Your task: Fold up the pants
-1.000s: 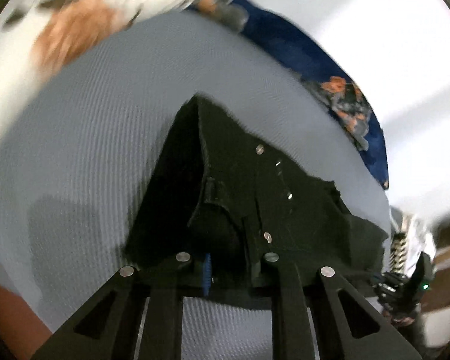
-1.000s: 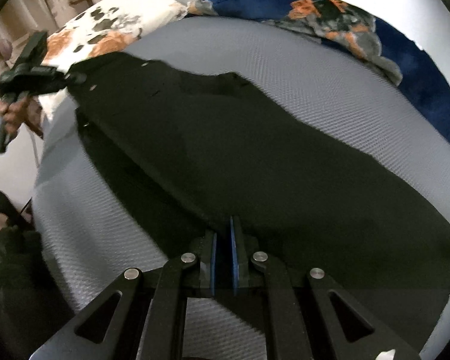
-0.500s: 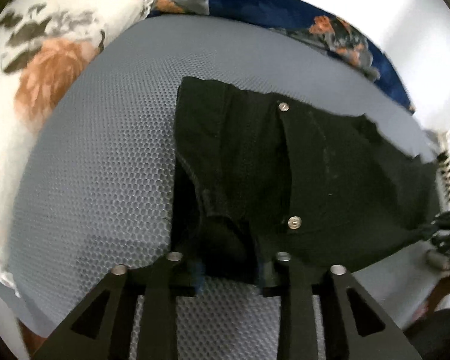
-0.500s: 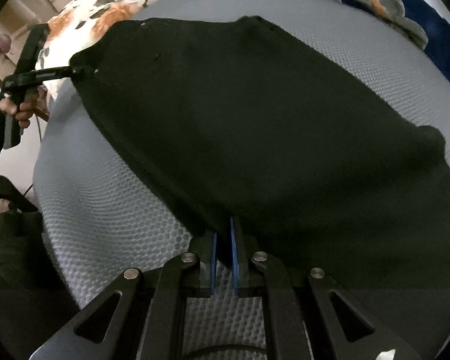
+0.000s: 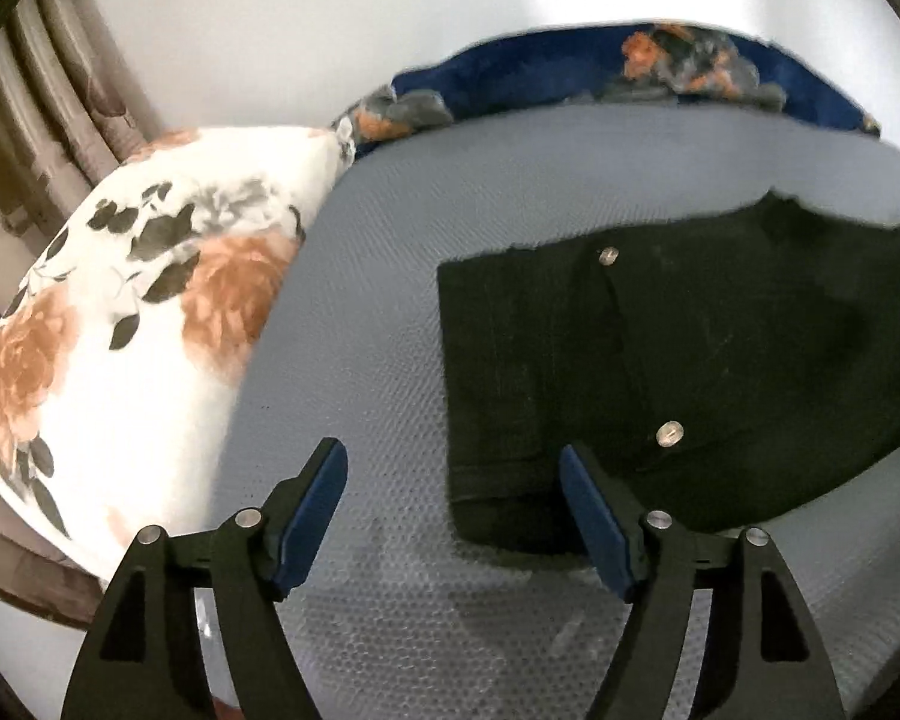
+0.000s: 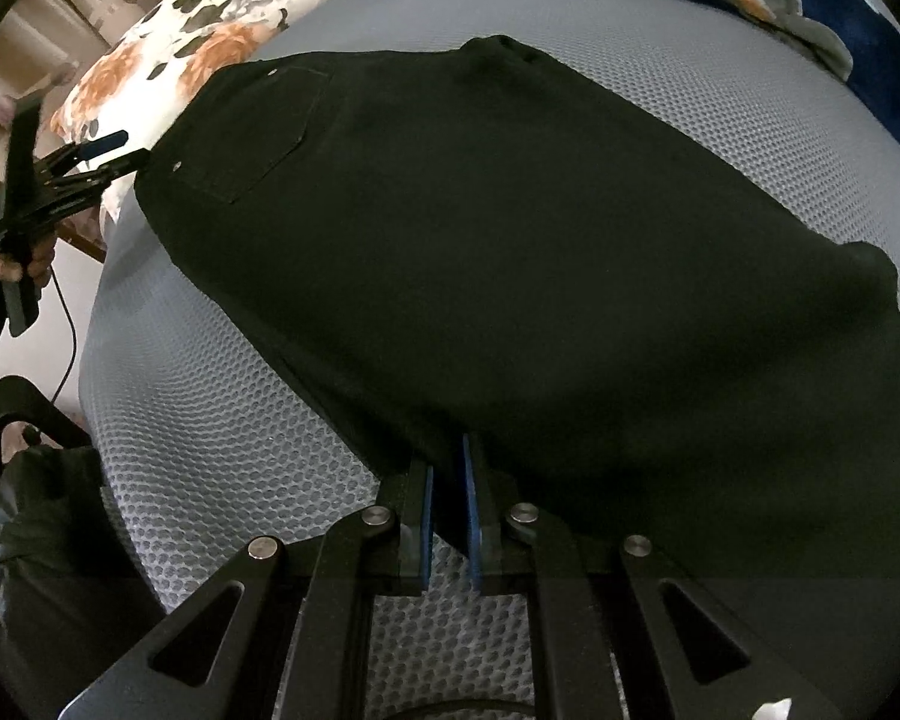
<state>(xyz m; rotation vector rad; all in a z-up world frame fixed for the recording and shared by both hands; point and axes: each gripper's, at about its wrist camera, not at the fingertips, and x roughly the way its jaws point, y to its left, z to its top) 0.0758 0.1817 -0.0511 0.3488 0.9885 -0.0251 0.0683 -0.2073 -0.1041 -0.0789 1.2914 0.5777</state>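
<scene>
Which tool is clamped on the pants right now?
The right tool: its blue pads pinch the black pants' near edge. The left tool is opening, its pads spread apart, the waistband corner lying free on the bed.

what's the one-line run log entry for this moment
task: fold pants | left gripper: jaws opening, waistband corner between them, unpinched | right gripper: shut on pants edge | pants: flat on grey mattress
</scene>
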